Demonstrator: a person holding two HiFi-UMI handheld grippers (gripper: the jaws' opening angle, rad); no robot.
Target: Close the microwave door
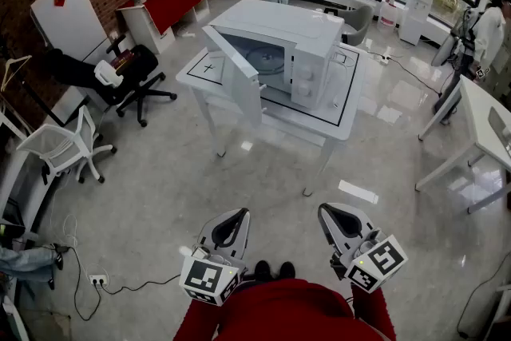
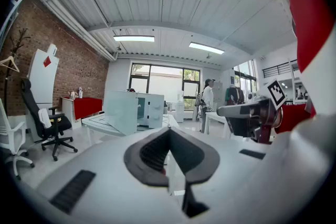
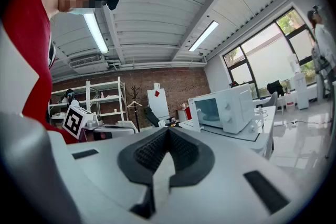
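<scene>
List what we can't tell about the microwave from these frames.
- Inside of the microwave: in the head view it is too small and partly behind the open door; in the left gripper view the door covers it.
- Knobs: markings too small in every view.
- Table behind the microwave: hidden by it in the head view.

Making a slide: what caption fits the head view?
Microwave with door open on a white table; left claw and right claw shut, empty, well short of it.
</scene>
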